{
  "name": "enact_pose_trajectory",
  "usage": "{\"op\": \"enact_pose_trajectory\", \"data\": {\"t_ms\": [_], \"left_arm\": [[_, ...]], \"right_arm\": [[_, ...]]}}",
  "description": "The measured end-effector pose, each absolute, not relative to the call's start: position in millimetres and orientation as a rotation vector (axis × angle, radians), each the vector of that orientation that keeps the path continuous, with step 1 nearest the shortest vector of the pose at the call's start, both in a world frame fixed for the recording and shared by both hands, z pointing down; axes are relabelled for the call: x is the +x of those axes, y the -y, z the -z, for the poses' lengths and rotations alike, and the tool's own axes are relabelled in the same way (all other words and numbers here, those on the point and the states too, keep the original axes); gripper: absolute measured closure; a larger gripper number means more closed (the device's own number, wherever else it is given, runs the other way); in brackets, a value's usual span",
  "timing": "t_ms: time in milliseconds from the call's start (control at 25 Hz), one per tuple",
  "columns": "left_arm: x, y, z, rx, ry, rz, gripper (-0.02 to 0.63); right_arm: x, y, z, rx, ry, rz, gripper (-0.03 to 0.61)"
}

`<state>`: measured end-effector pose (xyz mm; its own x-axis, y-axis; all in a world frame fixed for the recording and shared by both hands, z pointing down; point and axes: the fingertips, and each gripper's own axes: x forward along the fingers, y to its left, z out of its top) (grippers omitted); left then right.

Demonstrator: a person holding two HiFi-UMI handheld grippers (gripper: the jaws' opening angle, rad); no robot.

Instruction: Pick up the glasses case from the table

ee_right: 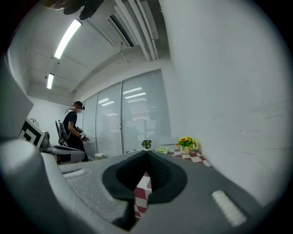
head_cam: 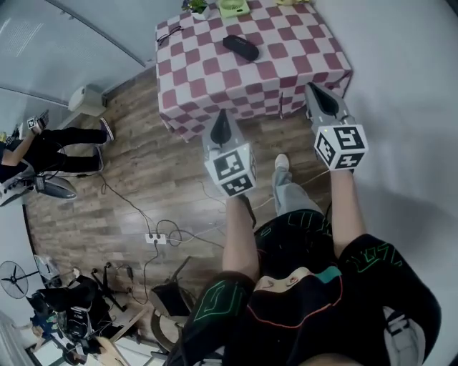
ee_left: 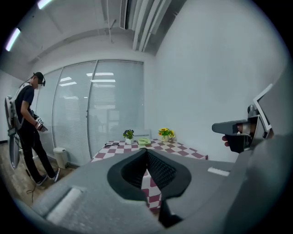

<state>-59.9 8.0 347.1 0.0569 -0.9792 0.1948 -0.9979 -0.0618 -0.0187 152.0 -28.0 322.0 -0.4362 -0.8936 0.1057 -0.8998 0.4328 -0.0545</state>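
The black glasses case (head_cam: 240, 47) lies on the table under a red-and-white checked cloth (head_cam: 286, 57), near the middle of the top. In the head view both grippers are held in the air short of the table's near edge. My left gripper (head_cam: 222, 116) points at the near left corner, its jaws shut with nothing in them. To its right, by the near right corner, my right gripper (head_cam: 313, 88) is shut and empty too. In the left gripper view (ee_left: 146, 151) and the right gripper view (ee_right: 147, 153) the jaw tips meet and hide the case.
At the table's far edge stand a small plant pot (head_cam: 197, 8) and a green object (head_cam: 233, 7), with a pair of glasses (head_cam: 170, 32) at the left. A person (head_cam: 50, 146) stands on the wooden floor at left. Cables and a power strip (head_cam: 155, 238) lie below.
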Motion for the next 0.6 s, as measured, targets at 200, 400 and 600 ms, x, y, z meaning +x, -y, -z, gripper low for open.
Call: {"op": "enact_pose_trajectory", "data": {"t_ms": [200, 400, 600], "left_arm": [[-67.8, 51.7, -376.6, 2.113, 2.042, -0.353, 0.604], [-67.2, 119.7, -380.4, 2.091, 2.052, -0.377, 0.604], [-59.9, 170.1, -374.2, 2.098, 2.049, -0.415, 0.604]], "right_arm": [[155.0, 97.7, -339.6, 1.629, 2.603, -0.249, 0.575], [157.2, 167.4, -344.9, 1.603, 2.613, -0.273, 0.575], [170.4, 220.3, -346.2, 1.625, 2.606, -0.318, 0.575]]}}
